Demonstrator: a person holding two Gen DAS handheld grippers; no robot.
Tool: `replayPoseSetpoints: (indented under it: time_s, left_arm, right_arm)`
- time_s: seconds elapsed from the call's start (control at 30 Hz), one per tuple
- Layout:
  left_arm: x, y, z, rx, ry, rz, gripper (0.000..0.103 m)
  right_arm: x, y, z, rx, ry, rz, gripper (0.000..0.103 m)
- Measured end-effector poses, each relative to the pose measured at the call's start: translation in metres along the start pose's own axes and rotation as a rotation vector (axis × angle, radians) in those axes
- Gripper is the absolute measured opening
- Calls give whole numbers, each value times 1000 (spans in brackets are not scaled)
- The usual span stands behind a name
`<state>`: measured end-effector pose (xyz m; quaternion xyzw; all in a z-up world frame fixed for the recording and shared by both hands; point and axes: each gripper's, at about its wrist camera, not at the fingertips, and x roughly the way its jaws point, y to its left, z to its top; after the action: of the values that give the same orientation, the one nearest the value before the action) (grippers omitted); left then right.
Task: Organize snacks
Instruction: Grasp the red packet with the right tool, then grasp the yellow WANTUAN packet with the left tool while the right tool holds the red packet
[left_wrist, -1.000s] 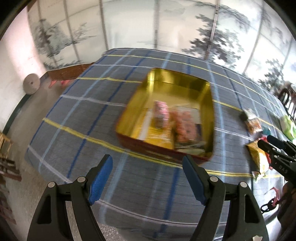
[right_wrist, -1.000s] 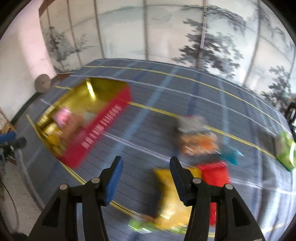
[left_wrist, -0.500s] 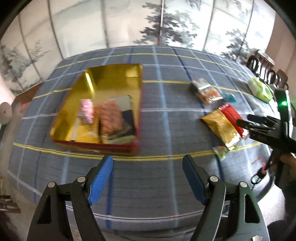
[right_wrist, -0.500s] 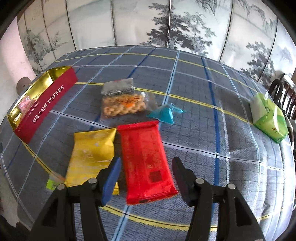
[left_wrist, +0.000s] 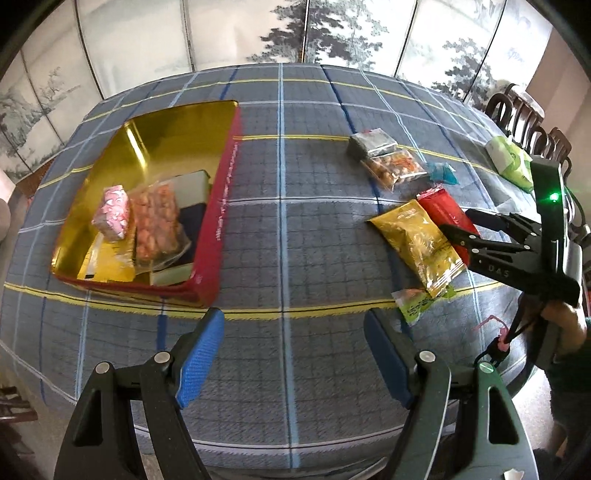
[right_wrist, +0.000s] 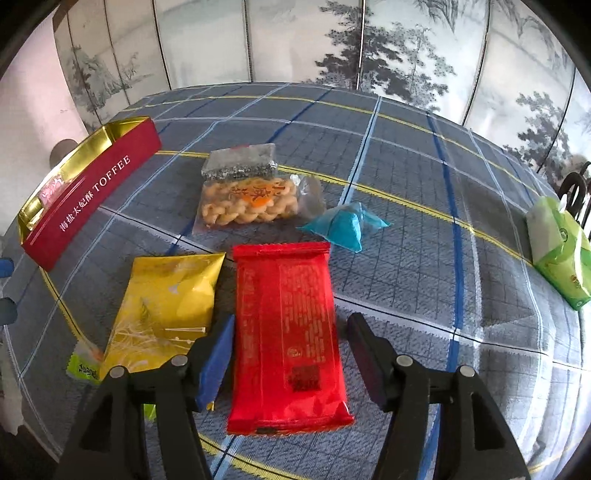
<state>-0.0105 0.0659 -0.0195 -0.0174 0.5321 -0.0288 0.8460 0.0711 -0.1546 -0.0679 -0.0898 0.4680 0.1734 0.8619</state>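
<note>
A red toffee tin (left_wrist: 218, 206) with a gold inside sits on the left of the table and holds several snack packs; it also shows in the right wrist view (right_wrist: 92, 192). My left gripper (left_wrist: 293, 358) is open and empty above the table's front edge. My right gripper (right_wrist: 290, 360) is open, its jaws on either side of a red packet (right_wrist: 286, 314) lying flat. A yellow packet (right_wrist: 166, 306) lies left of it. A clear bag of twisted snacks (right_wrist: 251, 203) and a blue wrapped snack (right_wrist: 345, 227) lie beyond. The right gripper also shows in the left wrist view (left_wrist: 465, 223).
A green tissue pack (right_wrist: 557, 254) lies at the far right. A small green sachet (right_wrist: 83, 363) peeks from under the yellow packet. The table wears a blue checked cloth (left_wrist: 295, 229). A painted folding screen stands behind. Chairs (left_wrist: 524, 114) stand at the right.
Both cameras swung right, from the tin to the loose snacks. My right gripper came down over the red packet, which now lies between its open jaws.
</note>
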Motion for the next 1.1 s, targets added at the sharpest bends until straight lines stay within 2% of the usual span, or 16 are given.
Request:
replayPoseSetpoints:
  time_s: [0.07,0.17,0.27,0.4,0.73,0.87,1.03,1.1]
  left_arm:
    - [3,-5,3,1,6,3,75]
    - [6,-14,9,2,16,-3,75]
    - [10,-25,15,0,27,-29,75]
    - [17,-44,24,17,37,-37,75]
    - [37,-84,45,-2,83,-80,75]
    - [47,-96,53,-39,127,-116,75]
    - [58,-105,63,-82,132,-79,75]
    - [65,-106,65,-111,150,-89,77]
  right_arm:
    - [-1,0,-2,2,-12,5,62]
    - [-4,-2,-5,2,-24,9,51]
    - [-7,-9,-9,11,-37,26,48]
    - [-13,-25,-18,41,-60,-3,48]
    - [-13,-71,-23,166,-94,-161,47]
    - [-10,-79,-20,197,-100,-157,48]
    - [-10,-82,-19,203,-102,-148,49]
    - [-9,-82,-19,205,-102,-143,49]
